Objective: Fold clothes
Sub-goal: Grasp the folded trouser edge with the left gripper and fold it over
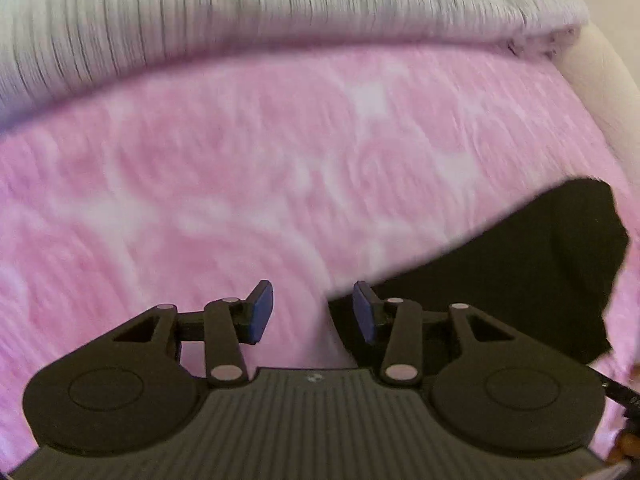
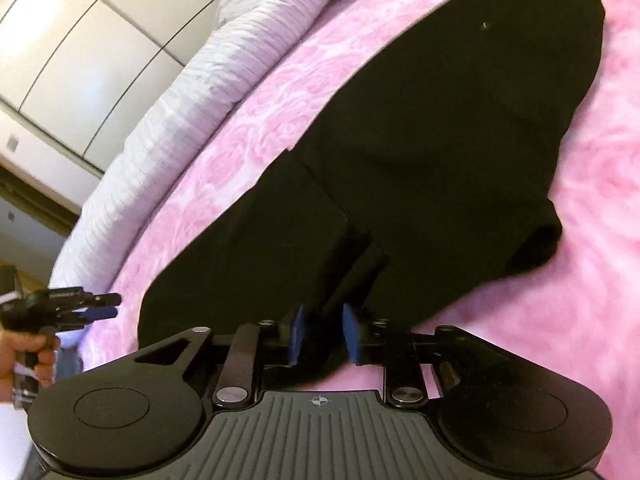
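Right tongs (image 2: 320, 336): blue pads set apart, black cloth between them, though no firm pinch can be confirmed. Black garment (image 2: 420, 140) is spread ahead of them on the pink blanket (image 2: 592, 184), partly doubled over. Left tongs (image 1: 313, 312): spread, nothing held, garment edge just beside. Risk: loose cloth may slip out if lifted, and the fold could be undone.

black garment (image 2: 420, 152), pink rose-patterned blanket (image 1: 240, 184), blue-padded tools
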`<state>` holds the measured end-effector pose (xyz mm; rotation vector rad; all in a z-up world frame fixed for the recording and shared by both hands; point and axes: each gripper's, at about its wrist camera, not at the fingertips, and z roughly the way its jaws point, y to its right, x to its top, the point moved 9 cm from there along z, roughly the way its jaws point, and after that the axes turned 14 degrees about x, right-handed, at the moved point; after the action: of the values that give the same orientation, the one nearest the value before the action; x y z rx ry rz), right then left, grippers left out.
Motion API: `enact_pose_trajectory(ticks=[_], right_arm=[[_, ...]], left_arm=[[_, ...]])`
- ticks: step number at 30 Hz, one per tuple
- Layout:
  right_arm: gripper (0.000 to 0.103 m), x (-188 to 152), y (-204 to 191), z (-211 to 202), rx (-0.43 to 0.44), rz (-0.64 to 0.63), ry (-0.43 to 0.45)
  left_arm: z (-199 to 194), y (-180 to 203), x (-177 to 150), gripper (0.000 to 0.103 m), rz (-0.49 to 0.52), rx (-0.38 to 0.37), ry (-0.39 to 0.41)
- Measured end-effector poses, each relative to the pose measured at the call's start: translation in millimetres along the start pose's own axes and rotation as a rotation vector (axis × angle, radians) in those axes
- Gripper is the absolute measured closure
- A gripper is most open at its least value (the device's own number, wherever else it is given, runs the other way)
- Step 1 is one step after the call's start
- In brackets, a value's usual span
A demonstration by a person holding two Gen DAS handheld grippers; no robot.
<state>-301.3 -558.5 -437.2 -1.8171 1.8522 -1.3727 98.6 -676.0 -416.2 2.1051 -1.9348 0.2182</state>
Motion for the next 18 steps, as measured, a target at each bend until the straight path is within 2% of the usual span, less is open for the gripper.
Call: enact_pose_trajectory(ticks=[2, 5, 6, 10, 12, 15, 16, 18], right_arm=[[0.072, -15.3, -20.0, -4.7, -0.003, -0.054, -0.021], [0.063, -49.8, -69.7, 12.4, 0.084, -0.215, -0.128], [0.061, -61.8, -82.6, 21.1, 0.094, -0.295, -0.158], [0.04, -108.7, -124.4, 60.8, 0.084, -0.672, -0.263], [0.039, -131.6, -145.2, 80.6, 0.077, -0.86, -0.314], [0.039, -165.4, -176.2, 110.3, 0.066, -1.143, -0.391], [0.039, -172.4, -182.4, 118.2, 0.046, -1.21, -0.388], [0.039, -175.1, -181.5, 137.5, -0.041, -1.255, -0.373]], left_arm=[[13.3, 6.7, -9.7, 0.065, -0.018, -0.053, -0.041], [27.4, 15.3, -9.8, 0.068, -0.041, -0.114, -0.055], [29.4, 17.4, -8.2, 0.07, -0.039, -0.125, -0.055], [30.4, 23.2, -0.9, 0.08, 0.002, -0.147, -0.063], [29.2, 23.5, 0.2, 0.085, 0.018, -0.153, -0.064], [28.0, 21.7, -1.4, 0.087, 0.016, -0.158, -0.054], [27.8, 21.5, -2.2, 0.087, 0.011, -0.16, -0.05], [27.4, 21.1, -3.6, 0.087, 0.003, -0.164, -0.041]])
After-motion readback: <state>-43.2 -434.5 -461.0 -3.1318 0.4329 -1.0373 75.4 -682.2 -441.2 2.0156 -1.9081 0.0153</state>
